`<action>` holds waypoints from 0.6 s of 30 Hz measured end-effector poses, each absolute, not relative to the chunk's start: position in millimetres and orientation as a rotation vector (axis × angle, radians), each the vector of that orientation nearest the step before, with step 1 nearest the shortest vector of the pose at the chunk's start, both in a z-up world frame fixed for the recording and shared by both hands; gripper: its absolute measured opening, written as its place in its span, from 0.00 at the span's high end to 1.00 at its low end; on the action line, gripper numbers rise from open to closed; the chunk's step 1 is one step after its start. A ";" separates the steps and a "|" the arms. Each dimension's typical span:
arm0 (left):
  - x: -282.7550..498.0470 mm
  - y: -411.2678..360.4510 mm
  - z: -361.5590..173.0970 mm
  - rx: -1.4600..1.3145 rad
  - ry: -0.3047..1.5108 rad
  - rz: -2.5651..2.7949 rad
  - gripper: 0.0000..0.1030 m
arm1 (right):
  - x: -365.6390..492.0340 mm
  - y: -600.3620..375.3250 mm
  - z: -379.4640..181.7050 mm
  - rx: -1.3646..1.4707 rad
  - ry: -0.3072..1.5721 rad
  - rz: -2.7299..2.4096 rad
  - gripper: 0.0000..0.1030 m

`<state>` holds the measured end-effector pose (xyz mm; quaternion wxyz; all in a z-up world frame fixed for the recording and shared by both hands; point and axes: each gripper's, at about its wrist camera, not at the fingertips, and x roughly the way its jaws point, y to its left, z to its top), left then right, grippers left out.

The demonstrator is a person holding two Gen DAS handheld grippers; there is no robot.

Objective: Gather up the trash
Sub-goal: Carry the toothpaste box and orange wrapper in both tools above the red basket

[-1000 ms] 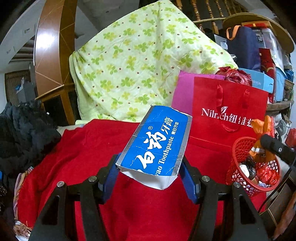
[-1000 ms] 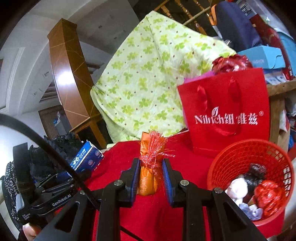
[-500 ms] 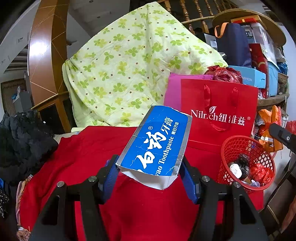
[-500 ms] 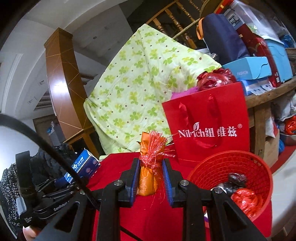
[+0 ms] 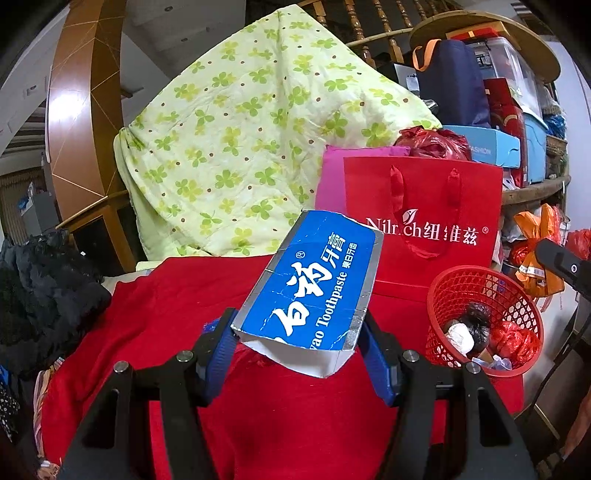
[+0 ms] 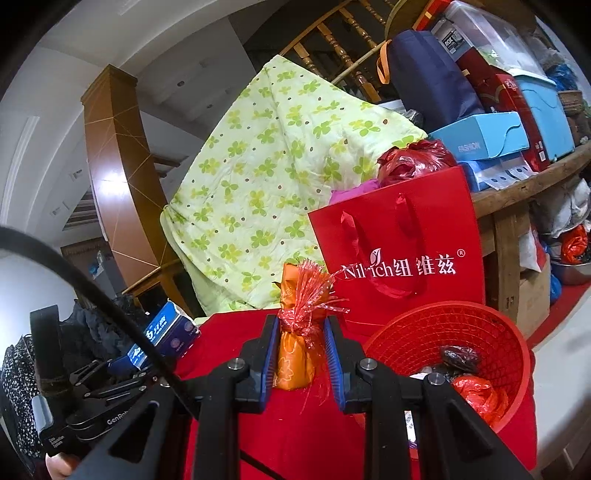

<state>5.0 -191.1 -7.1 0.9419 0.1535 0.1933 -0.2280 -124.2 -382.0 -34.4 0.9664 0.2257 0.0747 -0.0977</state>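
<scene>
Toothpaste box [image 5: 314,284] clamped in left gripper [image 5: 299,354], orange wrapper [image 6: 299,332] pinched in right gripper [image 6: 301,354]; both carried clear for drop into red basket [image 6: 509,332].

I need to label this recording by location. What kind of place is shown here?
Probably a cluttered storage corner of a home. A clover-print quilt hangs before a wooden stair railing, boxes and bags crowd a wooden shelf, and a red trash basket sits on a red cloth.
</scene>
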 end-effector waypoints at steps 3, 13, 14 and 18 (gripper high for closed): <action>3.8 -193.9 -7.4 0.318 0.397 -0.472 0.37 | -127.7 -383.6 -36.1 0.464 0.150 -0.198 0.74; -0.7 -203.2 -9.0 0.339 0.397 -0.487 0.37 | -134.8 -394.4 -39.6 0.488 0.146 -0.210 0.74; -0.8 -204.2 -9.1 0.343 0.396 -0.488 0.37 | -135.7 -395.5 -40.3 0.489 0.146 -0.213 0.74; -2.7 -208.9 -10.3 0.352 0.397 -0.496 0.37 | -138.5 -399.0 -41.7 0.500 0.143 -0.217 0.74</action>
